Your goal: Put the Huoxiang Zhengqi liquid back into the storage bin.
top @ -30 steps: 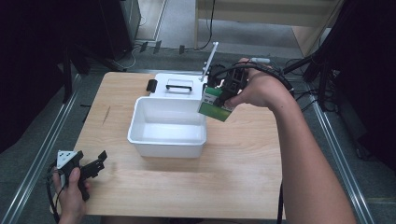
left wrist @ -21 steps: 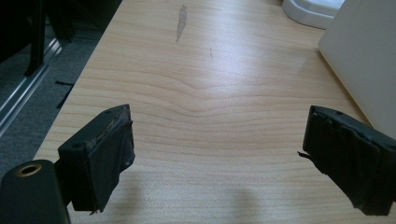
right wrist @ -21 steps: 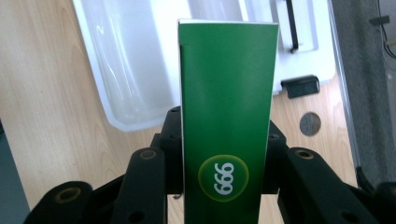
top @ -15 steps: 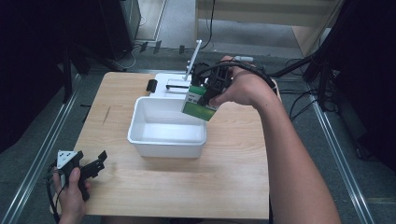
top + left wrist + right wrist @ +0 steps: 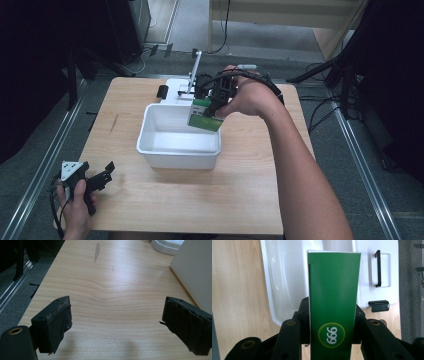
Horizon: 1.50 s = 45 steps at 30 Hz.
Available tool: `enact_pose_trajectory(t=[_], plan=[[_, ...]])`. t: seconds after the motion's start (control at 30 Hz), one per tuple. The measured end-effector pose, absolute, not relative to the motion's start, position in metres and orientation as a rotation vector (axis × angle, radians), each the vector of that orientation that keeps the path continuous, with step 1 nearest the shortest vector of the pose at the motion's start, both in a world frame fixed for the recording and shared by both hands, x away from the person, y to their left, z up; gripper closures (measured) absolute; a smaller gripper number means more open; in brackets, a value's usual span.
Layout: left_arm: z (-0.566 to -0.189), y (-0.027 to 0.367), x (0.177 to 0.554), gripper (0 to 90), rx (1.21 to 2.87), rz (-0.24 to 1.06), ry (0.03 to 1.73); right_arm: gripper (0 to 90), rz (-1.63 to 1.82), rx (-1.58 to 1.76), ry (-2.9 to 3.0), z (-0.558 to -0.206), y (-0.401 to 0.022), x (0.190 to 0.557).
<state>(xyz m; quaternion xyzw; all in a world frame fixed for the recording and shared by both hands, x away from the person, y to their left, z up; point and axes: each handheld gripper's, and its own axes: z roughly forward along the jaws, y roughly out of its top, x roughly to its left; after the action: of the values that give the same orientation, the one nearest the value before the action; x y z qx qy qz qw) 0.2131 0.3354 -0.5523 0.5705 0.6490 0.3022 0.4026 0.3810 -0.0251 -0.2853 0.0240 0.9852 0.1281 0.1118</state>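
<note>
High view, from the left: my left gripper [image 5: 102,176] sits low at the near left corner of the wooden table [image 5: 250,190], jaws spread wide with nothing between them — the left gripper view confirms bare wood between the pads. Toward the middle stands the white tub [image 5: 177,150], and behind it lies its white lid [image 5: 176,92] with a black handle, a small black block [image 5: 162,91] beside it. Right of that, my right gripper [image 5: 214,106] is clamped on the green box [image 5: 205,116], which hangs tilted over the tub's far right corner. In the right gripper view the green box [image 5: 333,302] stands squeezed between both jaws — tub and lid beyond it.
</note>
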Motion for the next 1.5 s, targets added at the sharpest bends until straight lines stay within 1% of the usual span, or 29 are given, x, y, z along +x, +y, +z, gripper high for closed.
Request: enact_pose_trajectory(t=[0.6,1.5], plan=[[-0.552,0.335,0.213,9.3,1.447,0.760,1.638,64.4,0.284,-0.013,2.894,-0.316,-0.011,0.388],[-0.552,0.336,0.213,9.3,1.436,0.757,1.638,64.2,0.152,-0.008,2.916,-0.364,0.005,0.400]])
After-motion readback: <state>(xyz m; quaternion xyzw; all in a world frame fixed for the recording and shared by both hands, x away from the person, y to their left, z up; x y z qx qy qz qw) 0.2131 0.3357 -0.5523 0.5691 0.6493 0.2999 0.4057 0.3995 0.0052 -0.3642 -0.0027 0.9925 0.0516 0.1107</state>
